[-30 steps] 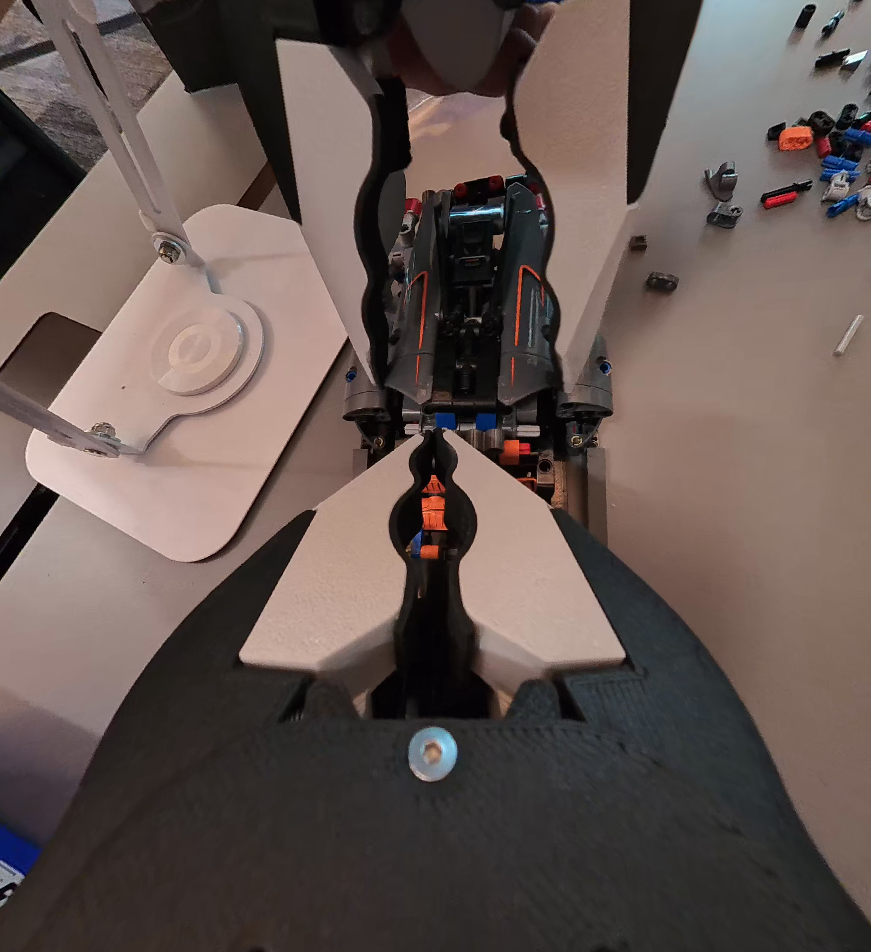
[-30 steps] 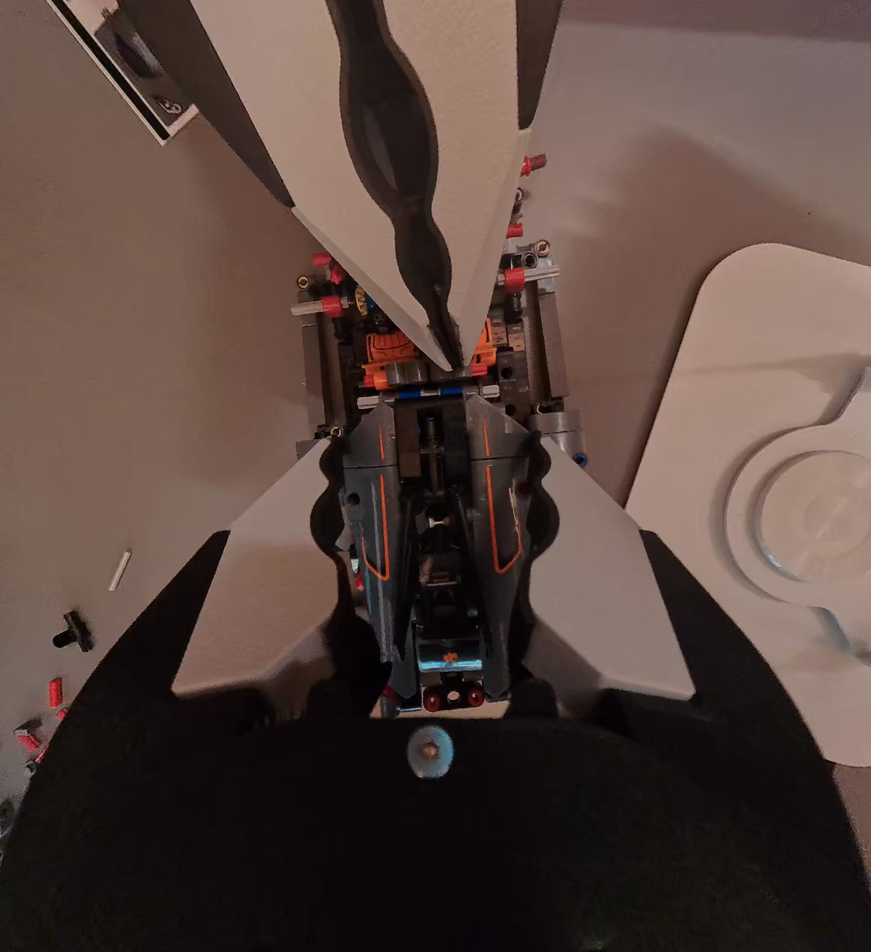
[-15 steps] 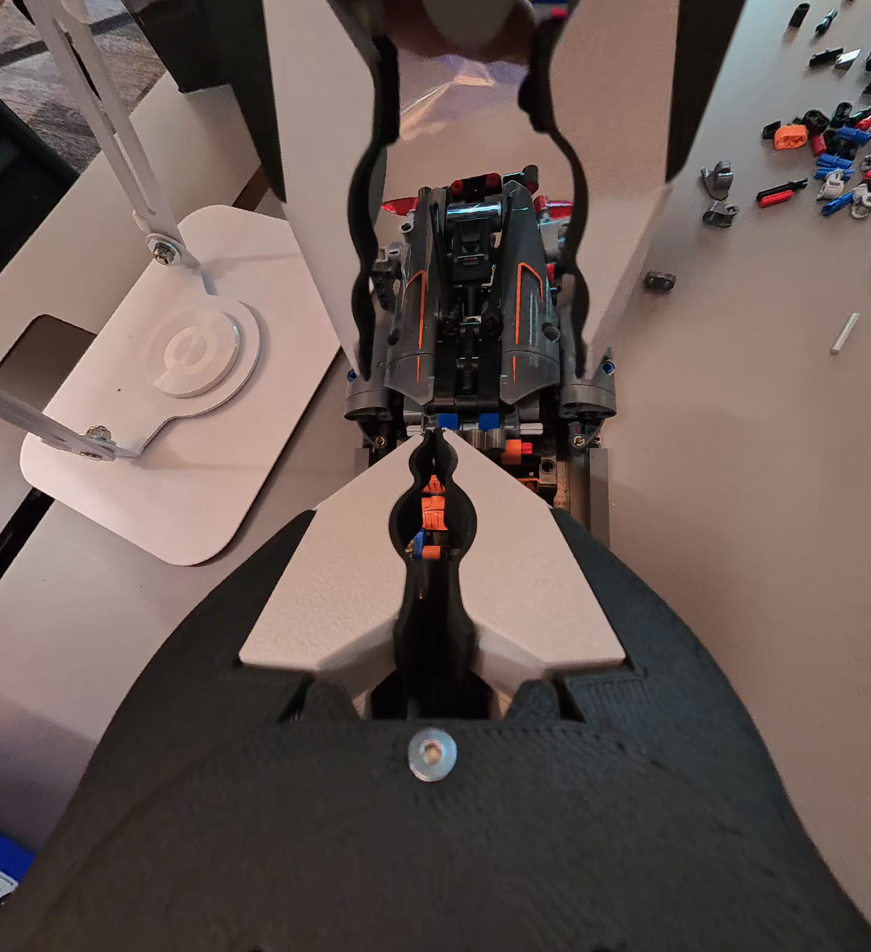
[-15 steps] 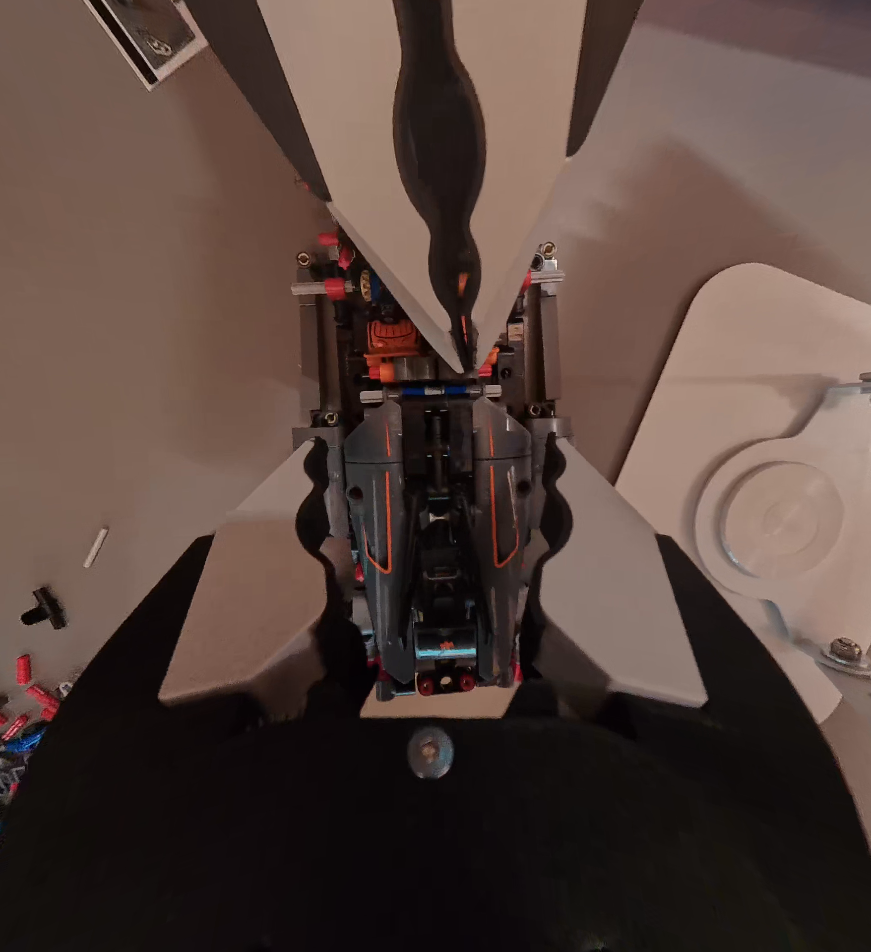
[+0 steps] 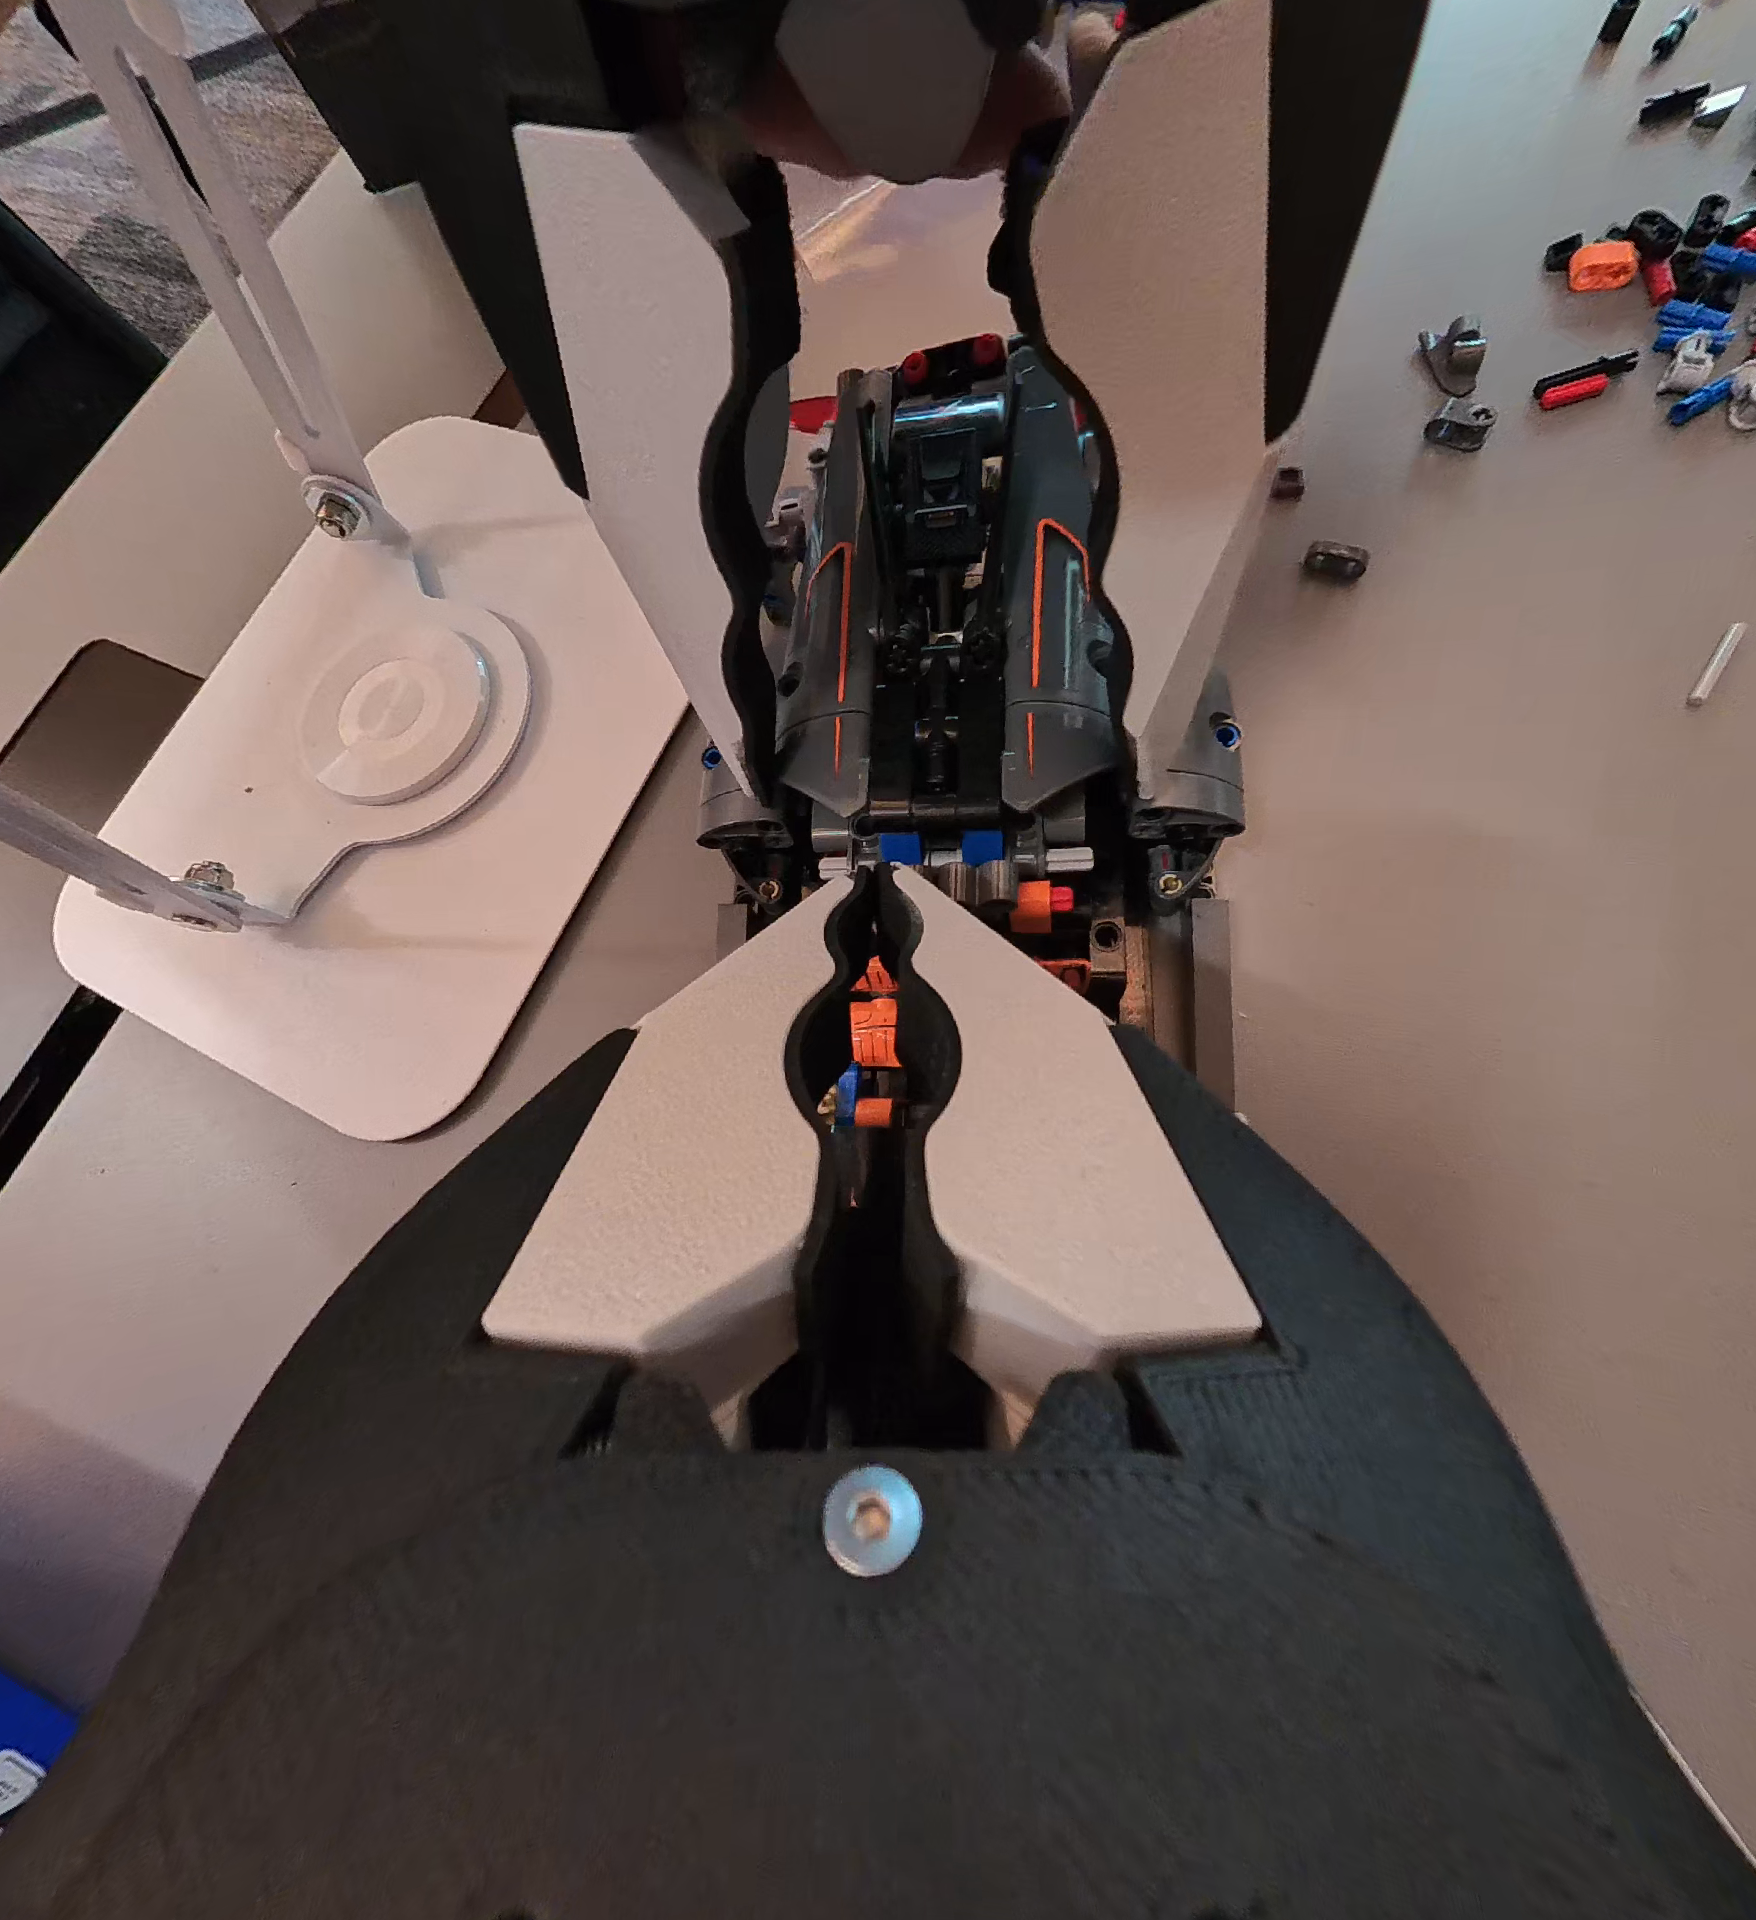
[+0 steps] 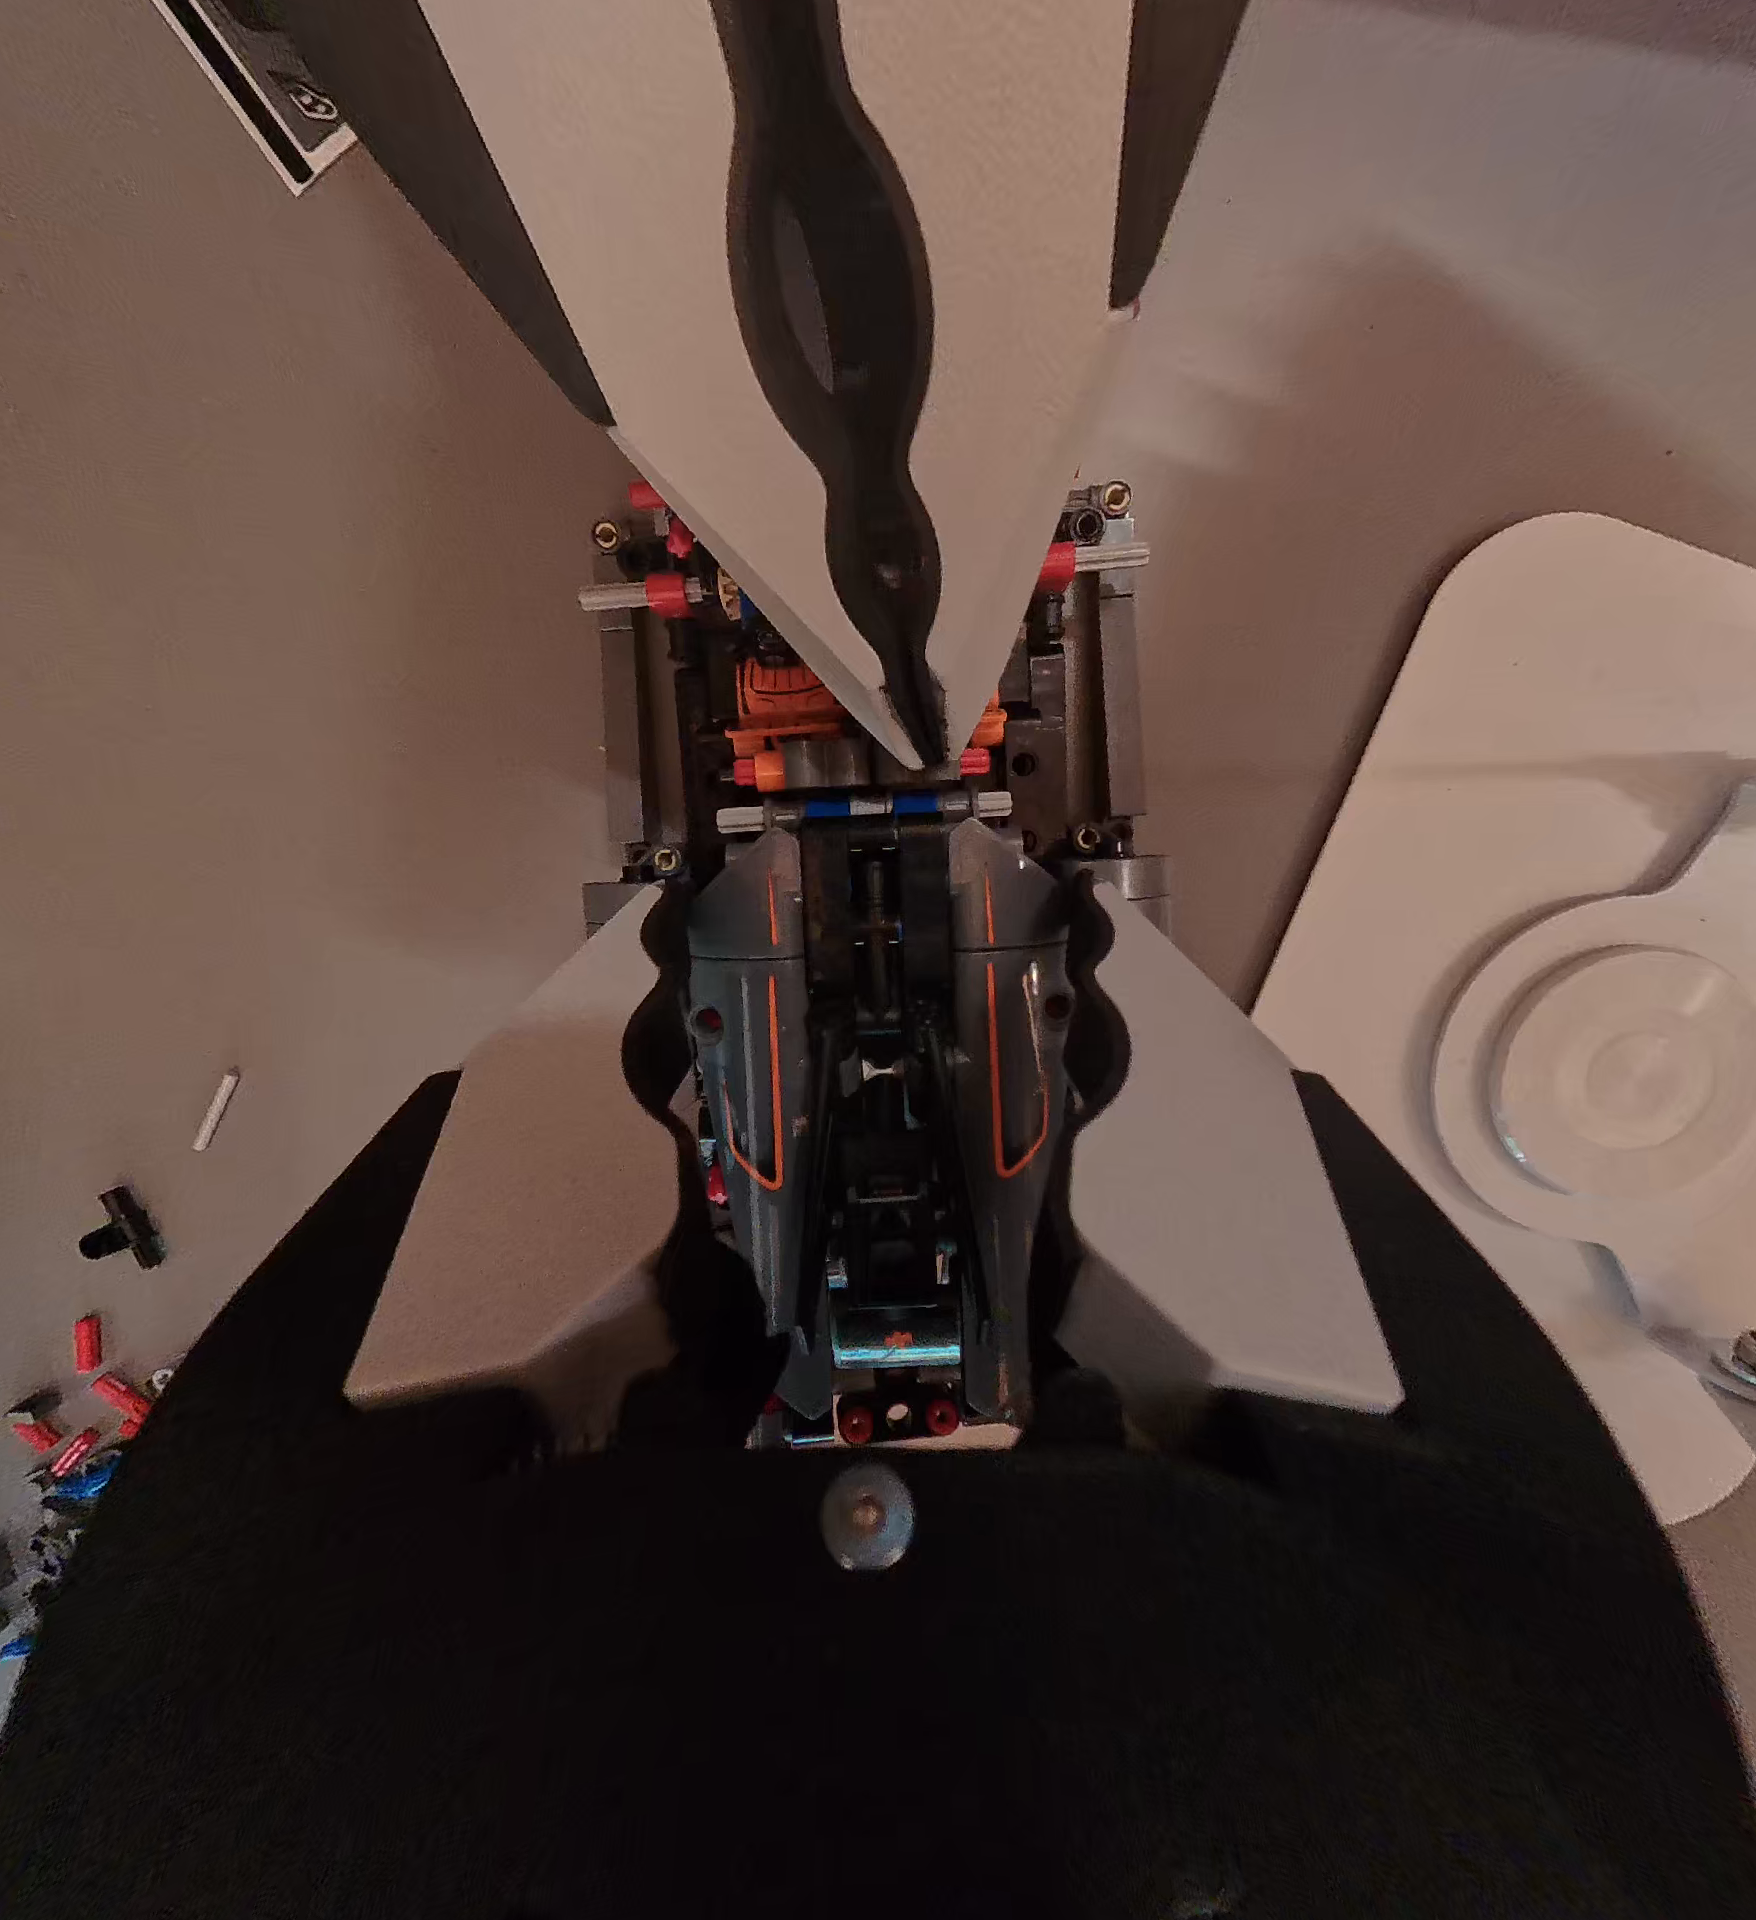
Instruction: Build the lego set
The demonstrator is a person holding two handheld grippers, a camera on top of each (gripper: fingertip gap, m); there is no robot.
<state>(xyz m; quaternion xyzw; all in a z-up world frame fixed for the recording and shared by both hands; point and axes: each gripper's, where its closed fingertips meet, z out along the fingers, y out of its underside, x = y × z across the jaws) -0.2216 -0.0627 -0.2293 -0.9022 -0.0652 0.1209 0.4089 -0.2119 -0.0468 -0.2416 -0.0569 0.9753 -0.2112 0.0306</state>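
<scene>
Dark grey lego car (image 5: 941,665) with orange stripes sits on the beige table (image 5: 1476,1143), a gripper at each end

The left gripper (image 5: 876,883) has its white fingers (image 5: 1040,1143) pressed together, tips meeting over the car's open chassis end, just short of the blue pins on the cross axle; whether anything is pinched at the very tip cannot be told. The right gripper (image 6: 879,956) reaches in from the opposite end with its jaws spread around the sloped body panels, the black wavy pads close against both flanks, though real contact is hard to judge. A white stand base (image 5: 334,769) with thin metal struts lies beside the car, and loose lego pieces (image 5: 1705,312) in red, blue, black and orange are scattered well apart on the car's other side, with one small white rod (image 5: 1715,663) lying nearer
</scene>
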